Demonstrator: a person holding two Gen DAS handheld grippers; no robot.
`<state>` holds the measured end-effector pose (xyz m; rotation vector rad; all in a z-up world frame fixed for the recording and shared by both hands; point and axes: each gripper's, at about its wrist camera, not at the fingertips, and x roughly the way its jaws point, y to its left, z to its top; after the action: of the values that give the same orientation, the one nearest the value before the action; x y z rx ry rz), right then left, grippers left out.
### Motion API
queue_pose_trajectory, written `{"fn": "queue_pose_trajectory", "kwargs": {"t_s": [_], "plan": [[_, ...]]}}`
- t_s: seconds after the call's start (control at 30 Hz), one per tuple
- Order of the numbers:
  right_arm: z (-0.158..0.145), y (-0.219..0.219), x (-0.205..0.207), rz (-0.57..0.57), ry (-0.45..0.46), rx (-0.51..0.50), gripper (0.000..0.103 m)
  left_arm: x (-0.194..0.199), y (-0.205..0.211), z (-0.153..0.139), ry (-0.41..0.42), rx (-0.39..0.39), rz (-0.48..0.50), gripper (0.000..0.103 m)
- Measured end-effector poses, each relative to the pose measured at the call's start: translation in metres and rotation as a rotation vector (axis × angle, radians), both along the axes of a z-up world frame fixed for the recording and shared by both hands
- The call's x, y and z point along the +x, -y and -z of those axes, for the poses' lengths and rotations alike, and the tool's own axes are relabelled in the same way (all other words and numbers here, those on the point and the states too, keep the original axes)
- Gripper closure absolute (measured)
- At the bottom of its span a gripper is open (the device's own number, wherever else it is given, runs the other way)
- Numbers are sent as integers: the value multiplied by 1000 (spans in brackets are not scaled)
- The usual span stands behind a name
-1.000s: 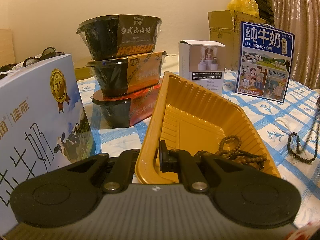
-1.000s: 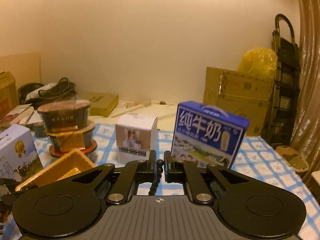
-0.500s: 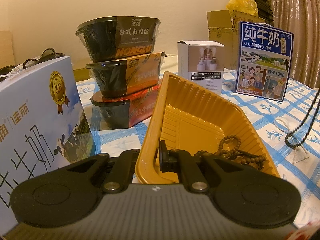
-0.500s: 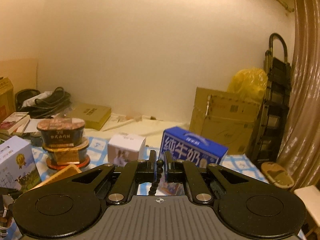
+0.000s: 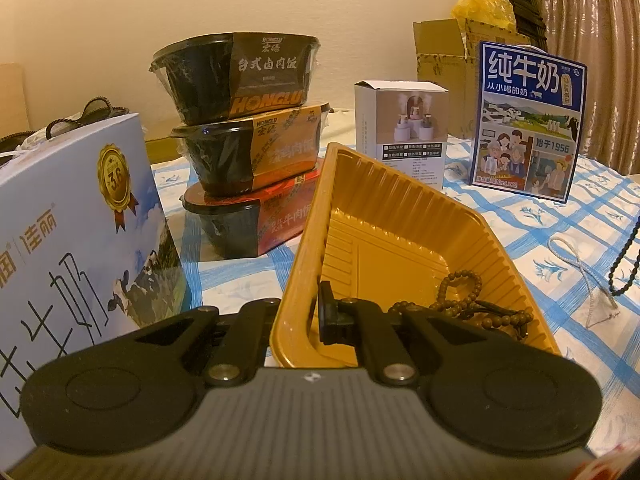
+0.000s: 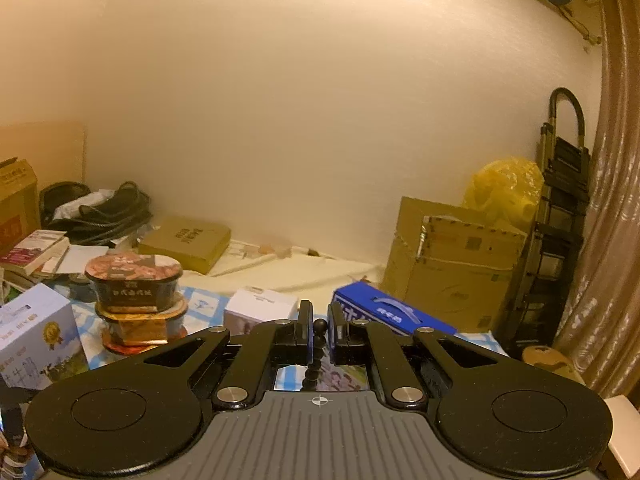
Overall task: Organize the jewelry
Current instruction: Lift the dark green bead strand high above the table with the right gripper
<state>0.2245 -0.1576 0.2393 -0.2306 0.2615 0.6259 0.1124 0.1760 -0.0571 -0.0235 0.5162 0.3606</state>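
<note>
Matte black on both: left gripper (image 5: 310, 312) and right gripper (image 6: 319, 330) alike, each built of two broad rounded lobes with a shallow circular recess apiece. Angled link arms pinned by bright silver screws (two visible per gripper). Grey ribbed plate at the centre, stamped with a small white crosshair mark. Blue edging along the inner pads (image 6: 310, 336) of the right one.
</note>
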Motion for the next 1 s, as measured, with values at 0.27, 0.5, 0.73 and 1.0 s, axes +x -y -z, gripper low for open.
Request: {"fn": "queue_pose_trajectory", "kwargs": {"t_s": [0.27,0.5,0.73,1.0], "plan": [[-23,-19,-6,-72,14,52,96,0,0,0,1,0,0,96],[-45,-51,-12,-176,42,104,96,1,0,-1,1,-2,2,96],[-49,-79,-6,-279,9,206,96,3,2,-1,8,-7,1,96],[-34,-130,4,-400,-69,266,96,3,1,-2,11,-11,8,96]]}}
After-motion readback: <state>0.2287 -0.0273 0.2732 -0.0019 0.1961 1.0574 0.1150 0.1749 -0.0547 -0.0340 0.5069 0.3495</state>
